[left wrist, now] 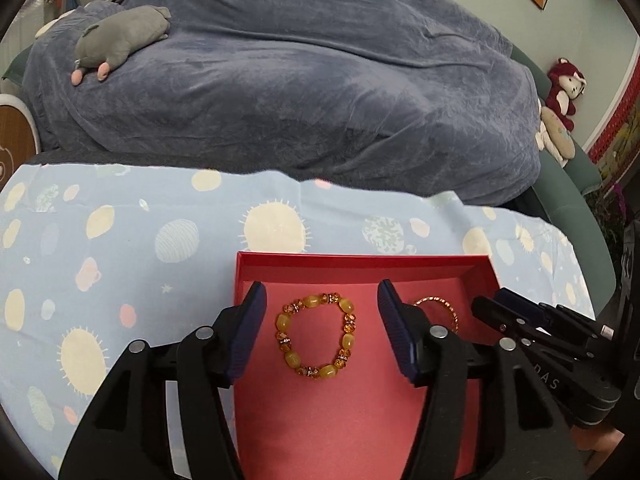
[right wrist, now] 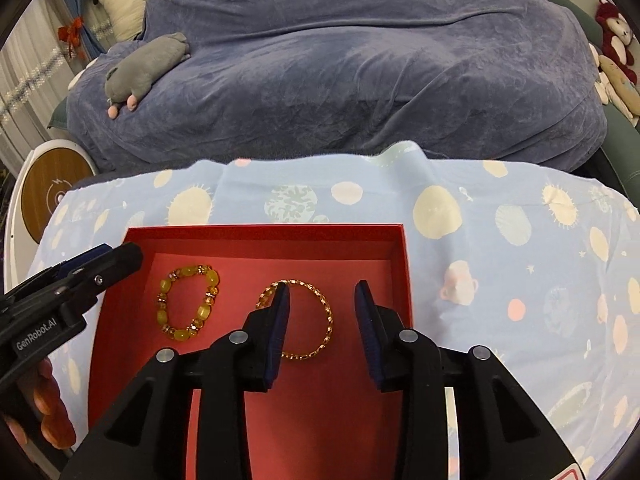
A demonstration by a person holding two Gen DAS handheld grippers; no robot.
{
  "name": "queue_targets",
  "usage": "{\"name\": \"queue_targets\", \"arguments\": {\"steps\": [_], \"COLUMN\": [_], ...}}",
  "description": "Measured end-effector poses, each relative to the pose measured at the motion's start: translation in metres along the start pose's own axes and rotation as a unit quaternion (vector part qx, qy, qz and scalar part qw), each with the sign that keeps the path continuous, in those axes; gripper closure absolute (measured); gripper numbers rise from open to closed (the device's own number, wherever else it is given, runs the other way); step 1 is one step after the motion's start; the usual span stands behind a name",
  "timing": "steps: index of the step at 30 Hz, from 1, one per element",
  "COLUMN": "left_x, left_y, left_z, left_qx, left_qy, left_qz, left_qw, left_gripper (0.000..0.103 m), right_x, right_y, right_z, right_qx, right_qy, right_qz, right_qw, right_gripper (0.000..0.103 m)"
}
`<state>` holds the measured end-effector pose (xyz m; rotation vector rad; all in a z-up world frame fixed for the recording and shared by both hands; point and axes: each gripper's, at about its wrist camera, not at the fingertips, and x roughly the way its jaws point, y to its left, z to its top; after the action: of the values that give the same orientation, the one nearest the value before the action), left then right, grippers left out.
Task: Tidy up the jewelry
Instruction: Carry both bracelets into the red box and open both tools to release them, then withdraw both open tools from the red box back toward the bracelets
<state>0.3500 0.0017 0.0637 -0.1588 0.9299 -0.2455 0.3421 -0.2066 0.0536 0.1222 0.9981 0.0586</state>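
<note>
Red box [right wrist: 404, 264] holding amber bead bracelet [left wrist: 316, 336] and gold chain bangle [right wrist: 316, 320]; left gripper [left wrist: 320, 332] and right gripper [right wrist: 322, 328] both released, jaws spread above them.

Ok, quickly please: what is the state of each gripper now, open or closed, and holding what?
Left gripper: open, holding nothing; beaded bracelet lies in the red box.
Right gripper: open, holding nothing; gold chain bracelet lies below.

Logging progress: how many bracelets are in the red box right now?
2. The beaded bracelet lies on the box's left side, the gold chain bracelet right of it. Tongs hide some floor.
</note>
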Motion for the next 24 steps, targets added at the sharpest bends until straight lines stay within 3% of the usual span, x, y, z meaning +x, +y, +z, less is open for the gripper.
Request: {"name": "queue_targets", "arguments": {"steps": [4, 11, 24], "left_x": [-0.042, -0.105, -0.134], "left_y": [0.001, -0.007, -0.016], "left_z": [-0.007, -0.064, -0.218], "left_qx": [-0.005, 0.039, 0.061], "left_qy": [-0.022, -0.034, 0.044], "left_qz": [0.001, 0.029, 0.041], "left_qw": [0.9998, 0.9982, 0.9963], "left_gripper": [0.04, 0.037, 0.034], "right_x": [-0.045, -0.104, -0.136], "right_y": [-0.006, -0.021, -0.025], "right_z": [-0.015, -0.091, -0.251], "right_qx": [0.005, 0.019, 0.037], "right_qy": [-0.025, -0.031, 0.022], "right_qz": [0.002, -0.004, -0.032], "right_qw": [1.0, 0.999, 0.999], "right_gripper": [0.058, 0.055, 0.055]}}
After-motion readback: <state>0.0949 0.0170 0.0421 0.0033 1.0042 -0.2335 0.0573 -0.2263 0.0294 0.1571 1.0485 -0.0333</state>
